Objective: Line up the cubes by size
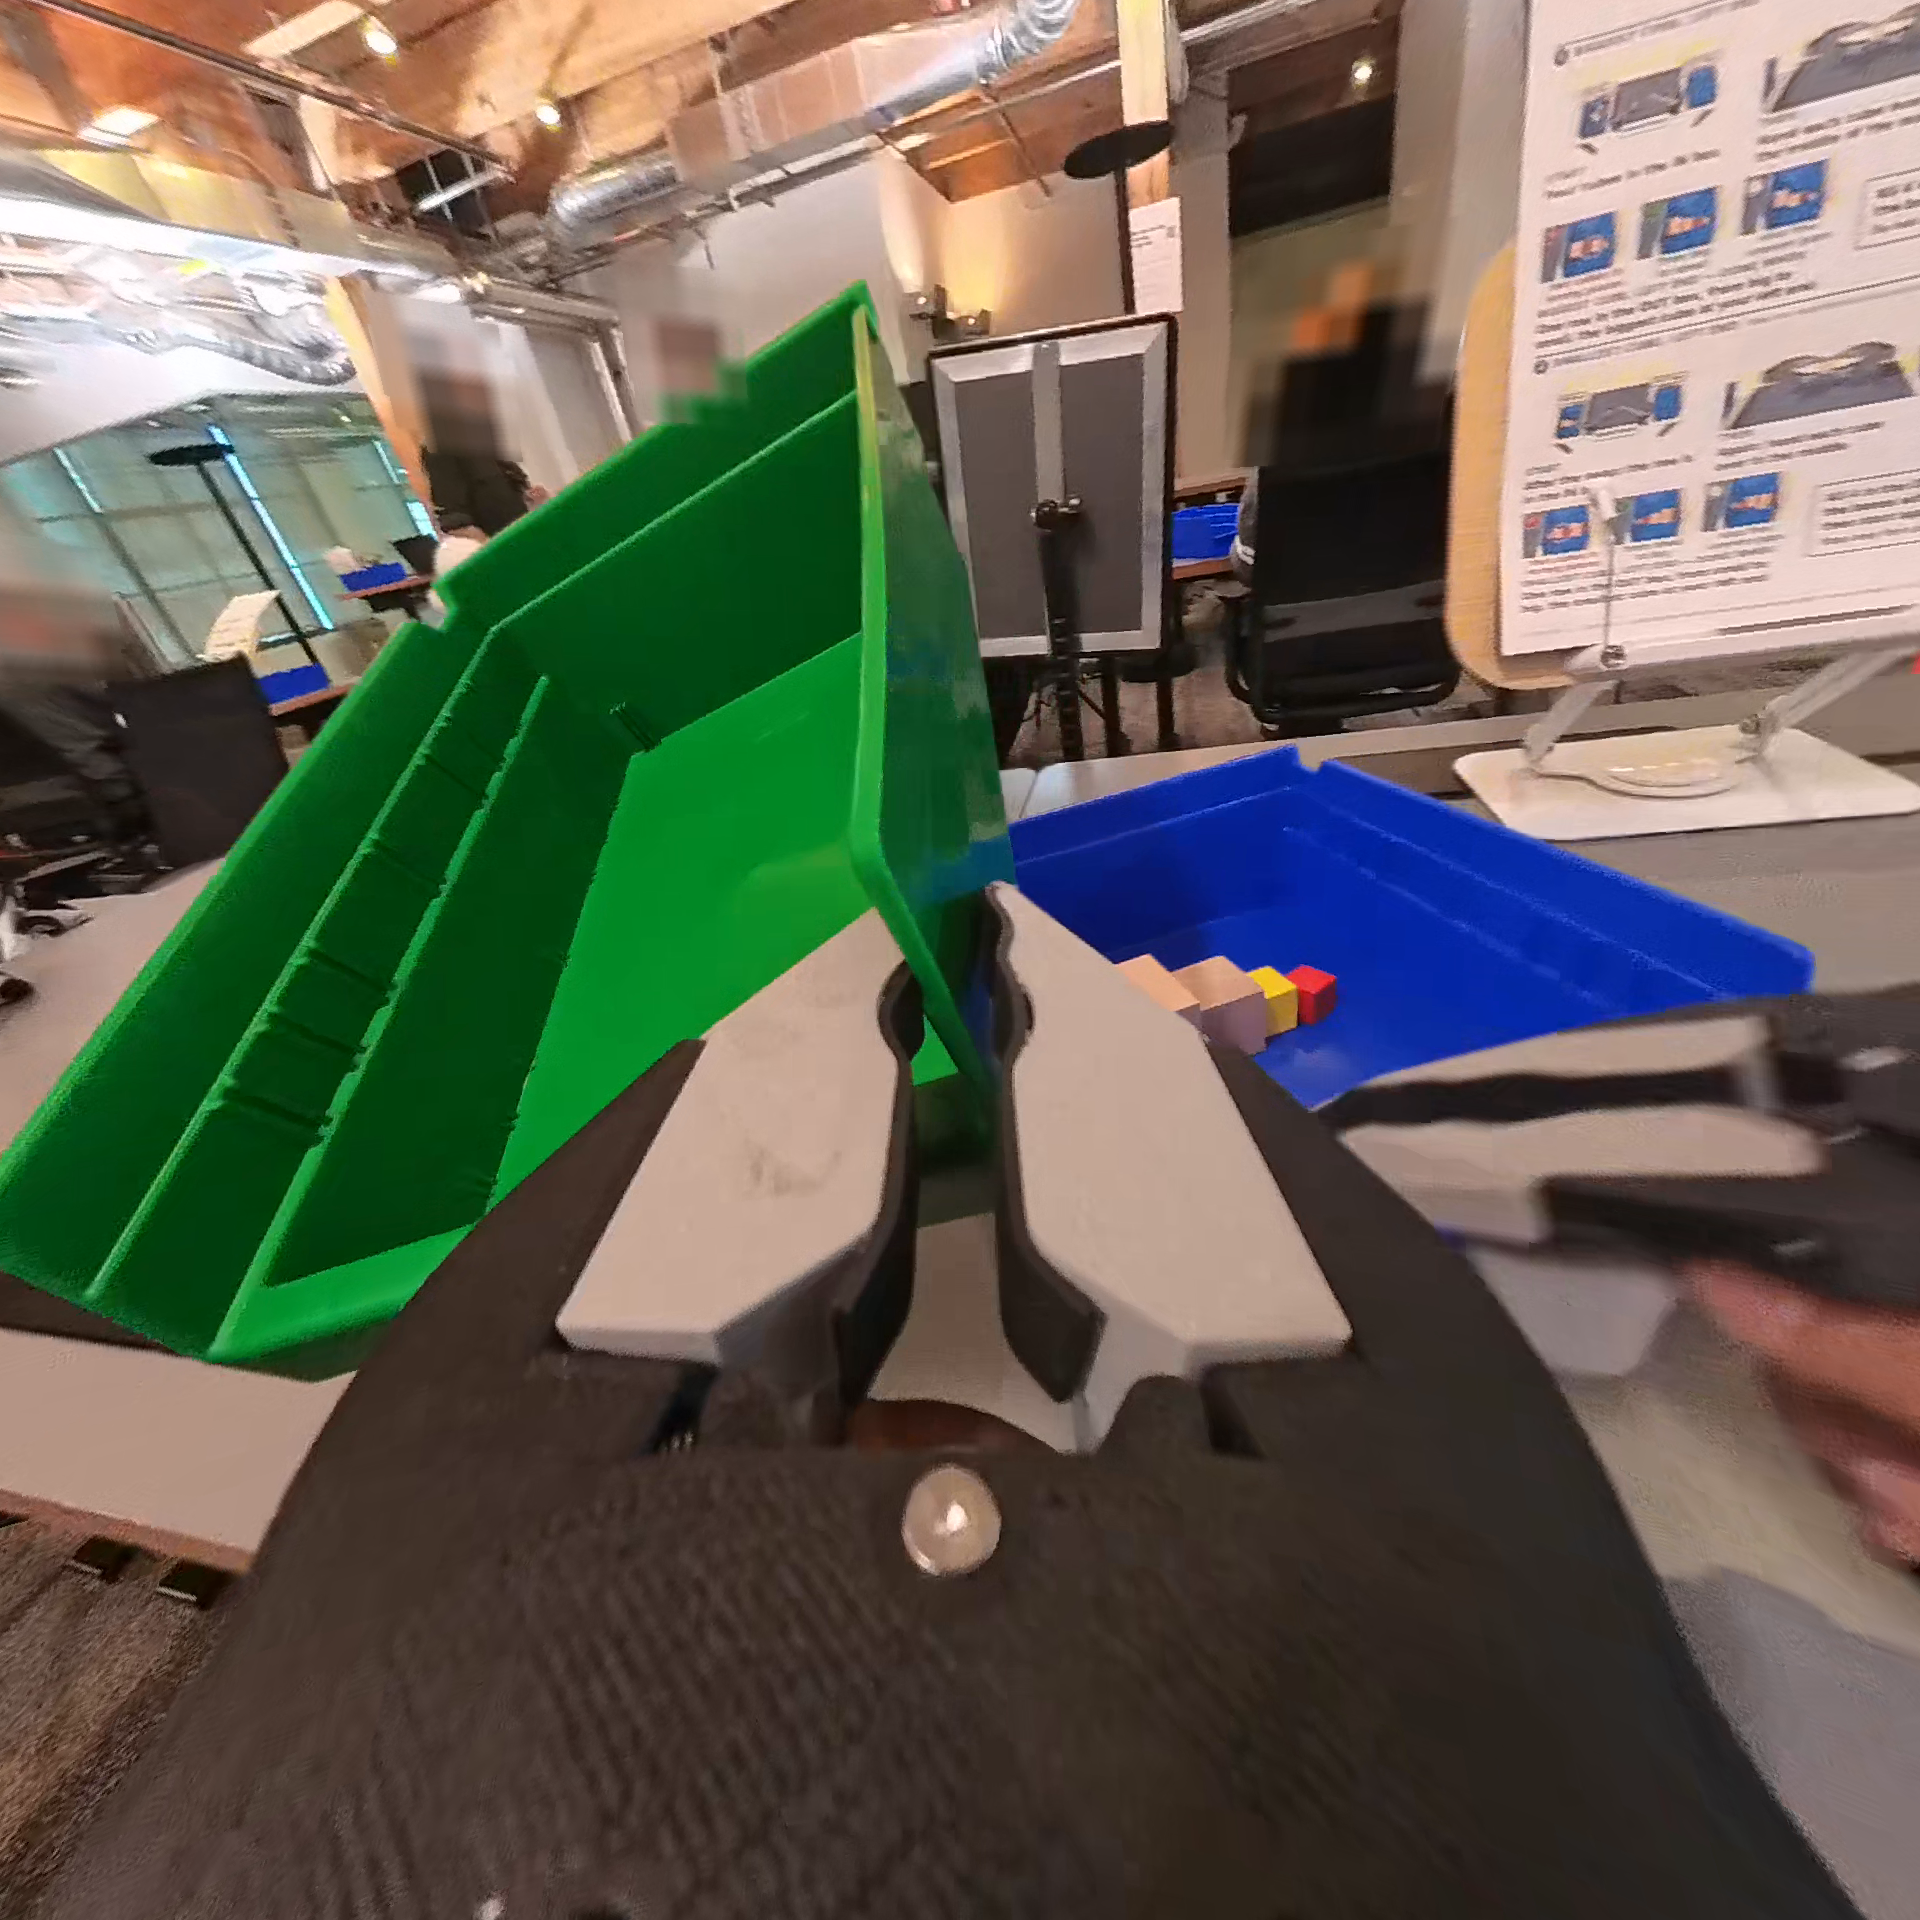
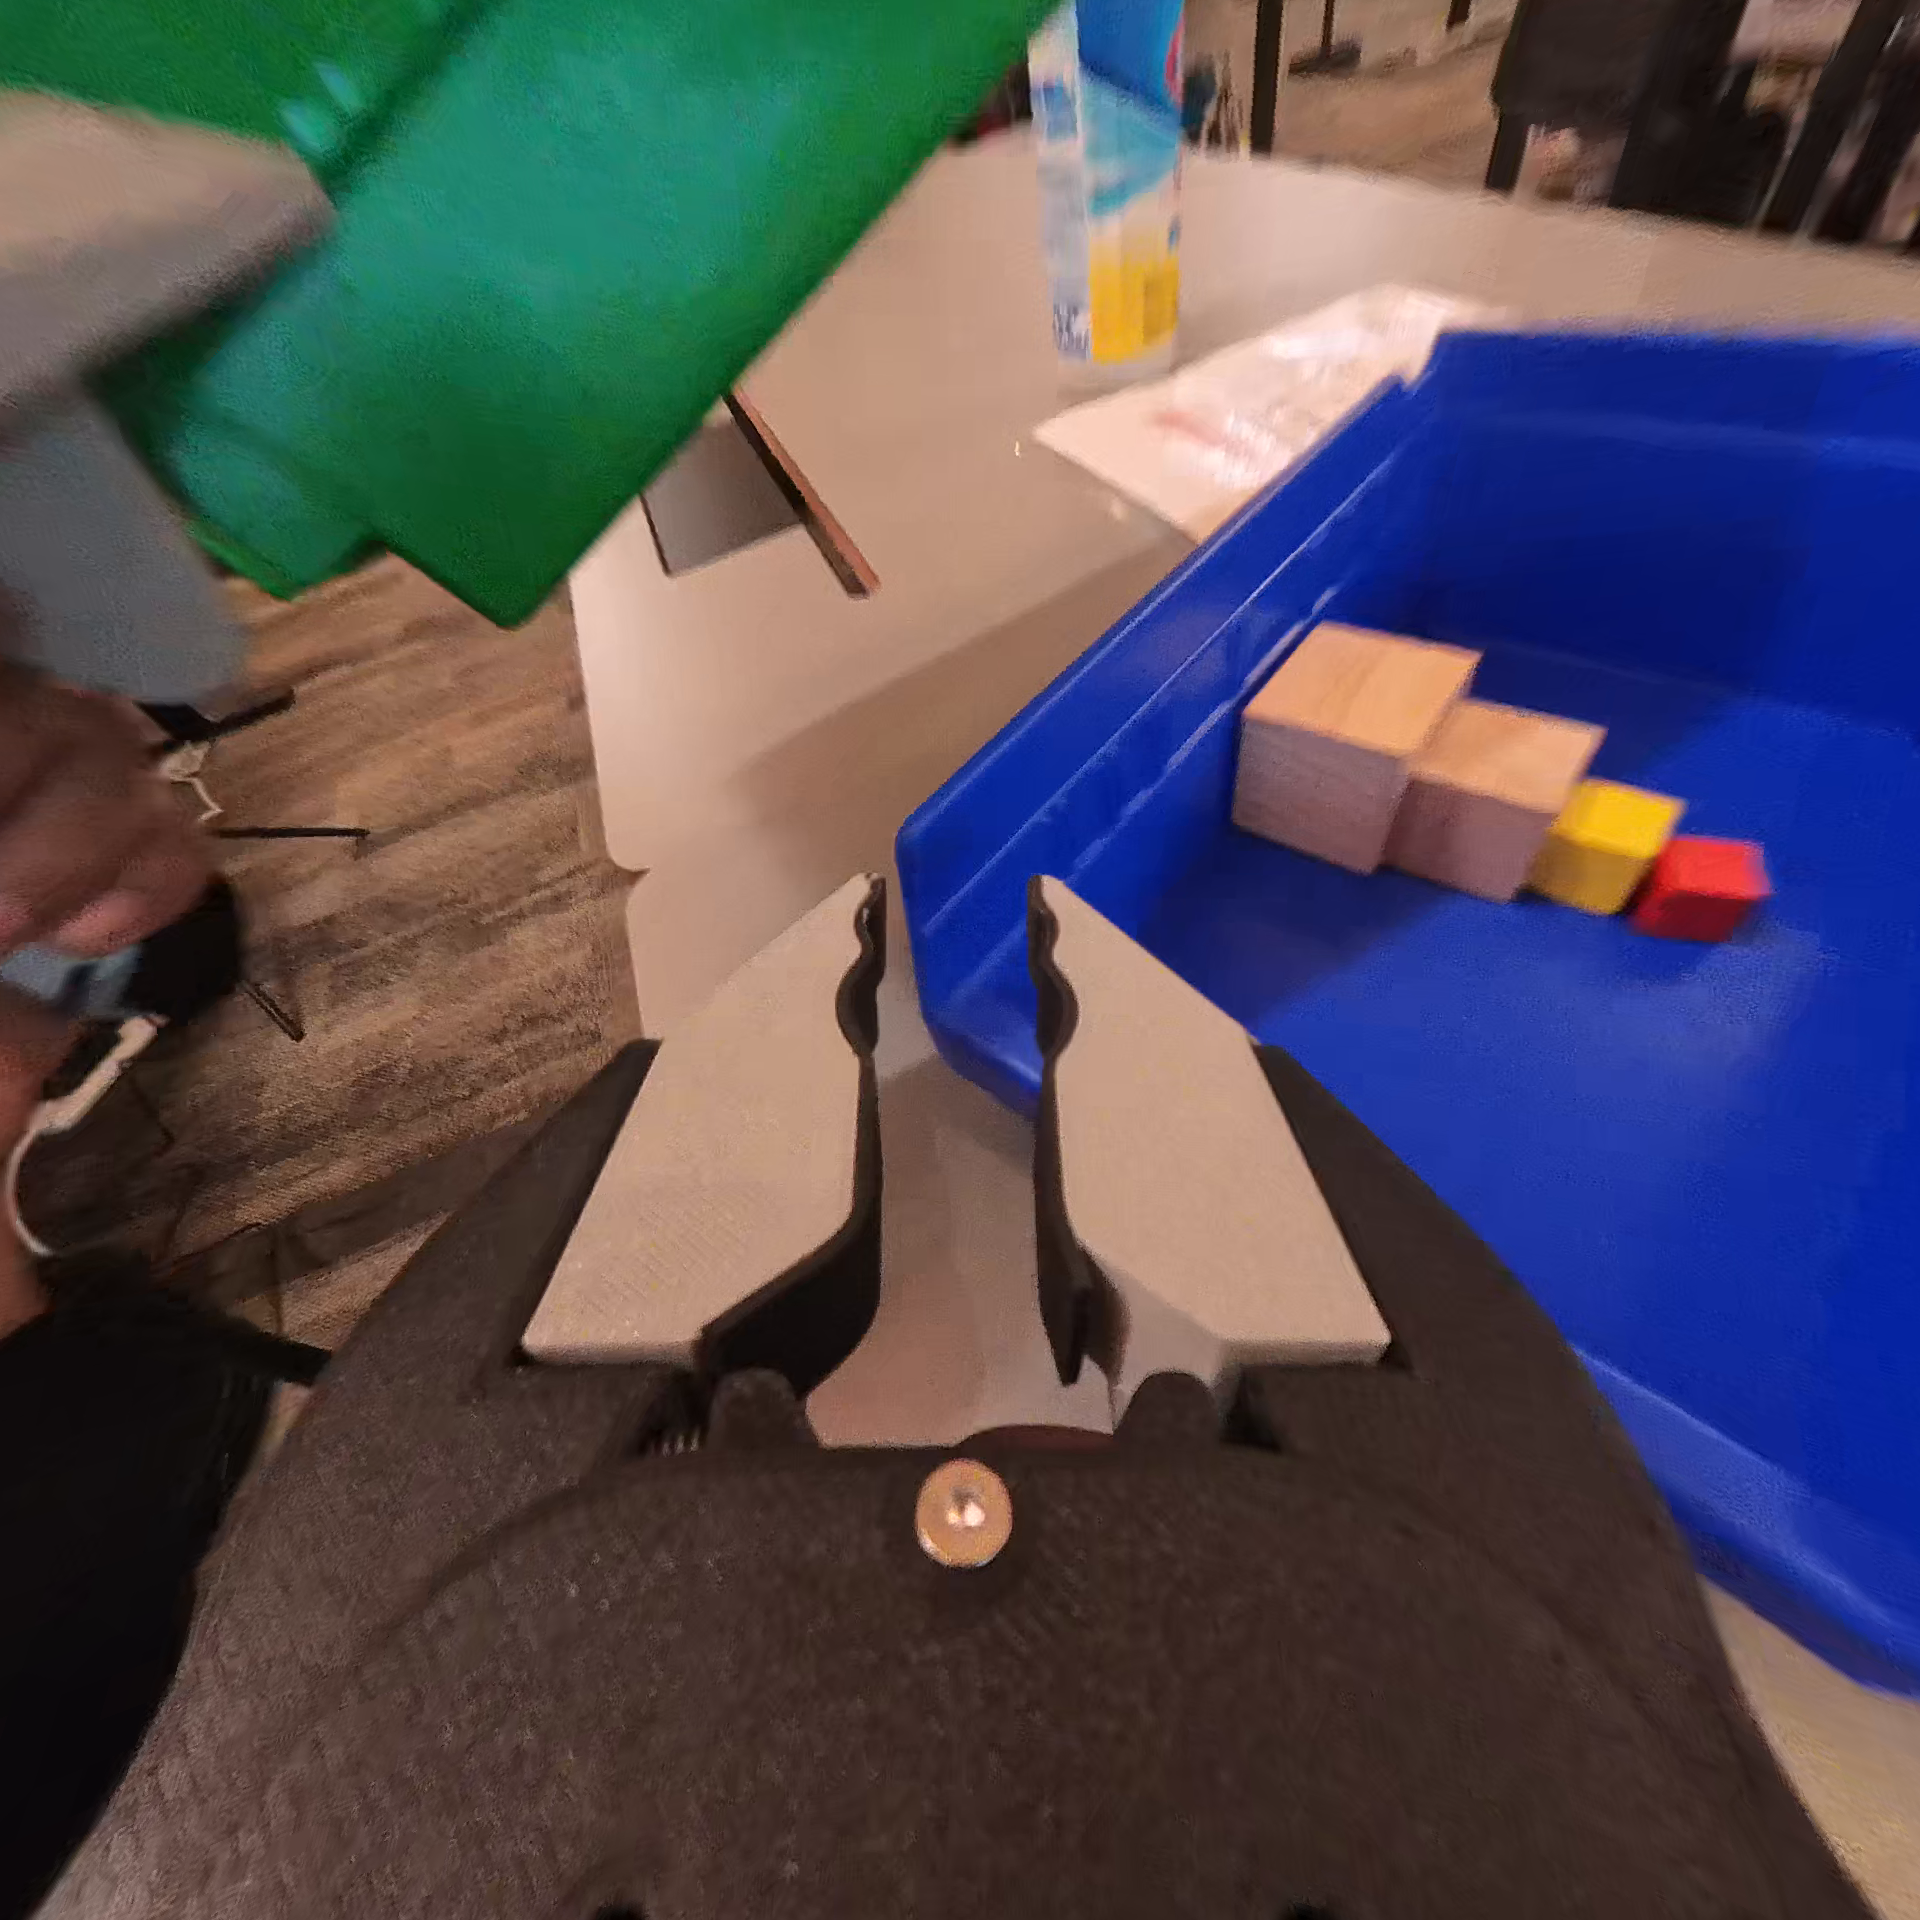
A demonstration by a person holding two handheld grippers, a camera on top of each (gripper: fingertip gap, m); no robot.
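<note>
Four cubes stand in a touching row, stepping down in size, inside the blue bin (image 2: 1039,748): a large wooden cube (image 2: 1340,738), a smaller wooden cube (image 2: 1486,800), a yellow cube (image 2: 1605,847) and a red cube (image 2: 1704,888). The row also shows in the left wrist view (image 1: 1231,1003), in the blue bin (image 1: 1507,935). My left gripper (image 1: 951,935) is shut on the side wall of an empty green bin (image 1: 623,831) and holds it lifted and tilted. My right gripper (image 2: 956,904) is open and holds nothing, with its tips at the blue bin's near corner.
The green bin (image 2: 520,260) hangs above the table's left edge, with the floor (image 2: 364,987) below. A bottle (image 2: 1117,208) and a clear plastic bag (image 2: 1247,416) lie beyond the blue bin. An instruction sheet on a stand (image 1: 1714,312) is at the back right.
</note>
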